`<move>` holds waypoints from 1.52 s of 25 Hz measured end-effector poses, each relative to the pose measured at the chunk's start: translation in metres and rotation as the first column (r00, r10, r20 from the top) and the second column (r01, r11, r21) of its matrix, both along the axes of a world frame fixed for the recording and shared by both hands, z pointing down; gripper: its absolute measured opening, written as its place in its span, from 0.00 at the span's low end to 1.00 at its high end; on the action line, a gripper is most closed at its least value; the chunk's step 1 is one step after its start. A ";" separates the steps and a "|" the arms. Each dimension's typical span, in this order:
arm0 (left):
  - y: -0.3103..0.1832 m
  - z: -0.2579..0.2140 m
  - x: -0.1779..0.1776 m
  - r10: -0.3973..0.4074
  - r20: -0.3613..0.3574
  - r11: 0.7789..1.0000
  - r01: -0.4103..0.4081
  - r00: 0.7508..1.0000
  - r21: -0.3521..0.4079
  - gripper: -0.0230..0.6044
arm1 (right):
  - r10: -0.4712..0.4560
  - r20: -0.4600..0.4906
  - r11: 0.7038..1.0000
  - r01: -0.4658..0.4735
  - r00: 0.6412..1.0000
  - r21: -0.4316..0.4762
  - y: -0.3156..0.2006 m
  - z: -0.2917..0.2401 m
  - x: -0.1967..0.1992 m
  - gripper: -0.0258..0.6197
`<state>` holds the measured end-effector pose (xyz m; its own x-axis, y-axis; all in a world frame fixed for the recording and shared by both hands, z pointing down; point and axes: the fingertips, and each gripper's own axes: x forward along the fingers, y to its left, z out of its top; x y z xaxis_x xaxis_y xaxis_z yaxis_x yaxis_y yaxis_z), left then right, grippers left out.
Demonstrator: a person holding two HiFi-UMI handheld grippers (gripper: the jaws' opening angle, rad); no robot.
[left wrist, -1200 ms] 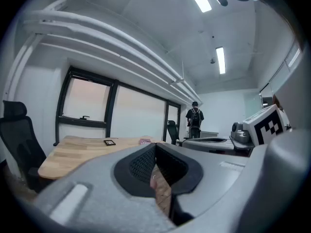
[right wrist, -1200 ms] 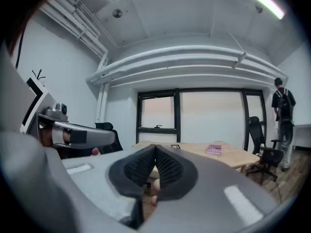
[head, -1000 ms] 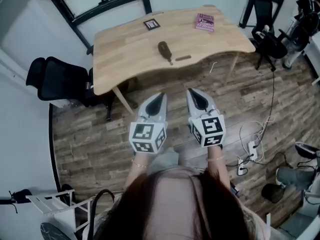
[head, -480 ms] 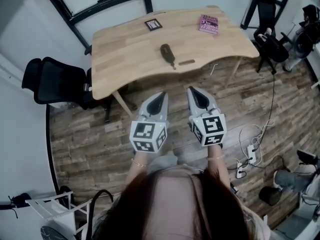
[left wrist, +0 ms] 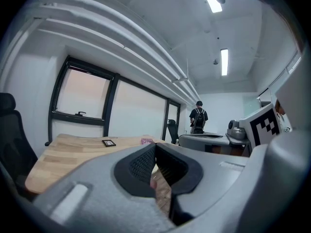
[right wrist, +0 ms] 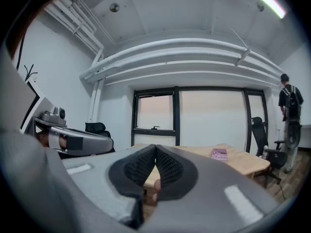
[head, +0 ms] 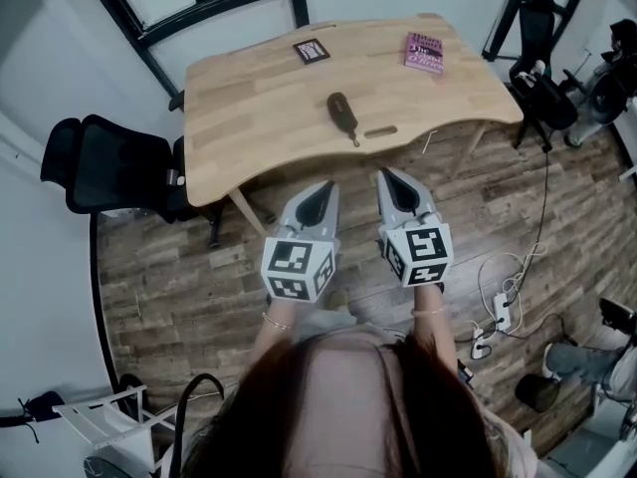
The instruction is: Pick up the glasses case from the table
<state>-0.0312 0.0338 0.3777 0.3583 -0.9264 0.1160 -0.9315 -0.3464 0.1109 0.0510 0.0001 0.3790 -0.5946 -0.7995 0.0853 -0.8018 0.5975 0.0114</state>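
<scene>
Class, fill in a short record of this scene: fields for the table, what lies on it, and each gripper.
Table: light wood, standing on a plank floor
On the table: dark glasses case near the front edge; pink book and black square card farther back
Left gripper: fingers together, empty
Right gripper: fingers together, empty
Position: both grippers over the floor, short of the table, apart from the glasses case

both arms reach forward side by side from the body. the left gripper (head: pixel 320 193) and the right gripper (head: pixel 386 179) point ahead, roughly level, near each other but apart. each has its fingers (left wrist: pixel 154 152) pressed together at the tips, nothing between them.
</scene>
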 end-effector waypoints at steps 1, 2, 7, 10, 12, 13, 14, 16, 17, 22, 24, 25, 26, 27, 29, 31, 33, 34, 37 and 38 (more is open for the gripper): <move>-0.002 0.000 -0.003 0.001 -0.001 1.000 -0.001 1.000 0.000 0.05 | 0.002 -0.004 1.000 -0.002 1.000 0.000 -0.003 0.000 -0.003 0.04; -0.005 0.000 -0.007 0.002 -0.002 1.000 -0.002 1.000 0.001 0.05 | 0.005 -0.008 1.000 -0.005 1.000 -0.001 -0.005 0.000 -0.006 0.04; -0.012 0.000 -0.018 0.015 -0.008 1.000 -0.015 1.000 0.002 0.05 | 0.019 -0.022 1.000 -0.020 1.000 -0.006 -0.012 0.000 -0.019 0.04; -0.015 0.001 -0.025 0.022 -0.014 1.000 -0.022 1.000 0.002 0.05 | 0.029 -0.020 1.000 -0.030 0.999 -0.006 -0.014 0.000 -0.024 0.04; -0.016 0.002 -0.028 0.024 -0.017 1.000 -0.024 1.000 0.002 0.05 | 0.036 -0.015 0.999 -0.037 0.999 -0.006 -0.014 0.000 -0.025 0.04; -0.017 0.002 -0.029 0.026 -0.018 1.000 -0.026 1.000 0.001 0.05 | 0.040 -0.012 0.999 -0.040 0.999 -0.006 -0.014 0.001 -0.024 0.04; -0.017 0.003 -0.029 0.027 -0.020 1.000 -0.027 0.999 0.001 0.05 | 0.043 -0.009 0.999 -0.044 0.999 -0.008 -0.014 0.001 -0.024 0.04; -0.018 0.003 -0.029 0.032 -0.021 1.000 -0.032 0.999 0.001 0.05 | 0.049 -0.002 0.999 -0.049 0.999 -0.011 -0.015 0.001 -0.024 0.04; -0.018 0.004 -0.030 0.033 -0.022 0.999 -0.033 0.999 0.000 0.05 | 0.050 0.002 0.999 -0.050 0.999 -0.013 -0.015 0.001 -0.024 0.04; -0.026 0.005 -0.032 0.032 -0.026 1.000 -0.032 0.999 -0.001 0.05 | 0.049 0.008 0.999 -0.049 0.999 -0.017 -0.024 0.000 -0.026 0.04; -0.029 0.006 -0.033 0.030 -0.026 1.000 -0.030 0.999 -0.002 0.05 | 0.048 0.007 0.999 -0.048 0.999 -0.015 -0.028 0.001 -0.028 0.04; -0.031 0.006 -0.034 0.029 -0.025 1.000 -0.029 0.999 -0.001 0.05 | 0.048 0.006 0.999 -0.048 0.999 -0.013 -0.029 0.001 -0.028 0.04; -0.033 0.006 -0.034 0.028 -0.024 1.000 -0.029 0.999 -0.001 0.05 | 0.049 0.005 0.999 -0.049 0.999 -0.011 -0.032 0.001 -0.028 0.04; -0.035 0.006 -0.035 0.029 -0.024 1.000 -0.029 0.999 -0.001 0.05 | 0.051 0.004 0.999 -0.051 0.999 -0.011 -0.034 0.001 -0.029 0.04; -0.040 0.006 -0.036 0.029 -0.022 1.000 -0.029 0.999 -0.001 0.05 | 0.051 0.004 0.999 -0.051 0.999 -0.010 -0.039 0.001 -0.031 0.04; -0.047 0.006 -0.038 0.028 -0.022 1.000 -0.028 0.999 -0.001 0.05 | 0.049 0.000 0.999 -0.049 0.999 -0.009 -0.046 0.002 -0.033 0.04; -0.055 0.006 -0.039 0.027 -0.020 1.000 -0.027 0.999 0.000 0.05 | 0.048 -0.004 0.999 -0.048 0.999 -0.009 -0.054 0.004 -0.034 0.04; -0.059 0.006 -0.040 0.026 -0.018 1.000 -0.026 0.999 0.000 0.05 | 0.047 -0.004 0.999 -0.047 0.999 -0.009 -0.058 0.004 -0.035 0.04; -0.071 0.005 -0.042 0.026 -0.011 1.000 -0.026 1.000 -0.002 0.05 | 0.039 -0.010 0.999 -0.040 0.999 -0.013 -0.070 0.005 -0.039 0.04; -0.076 0.005 -0.043 0.026 -0.009 1.000 -0.026 1.000 -0.004 0.05 | 0.036 -0.012 0.999 -0.037 0.999 -0.015 -0.074 0.005 -0.040 0.04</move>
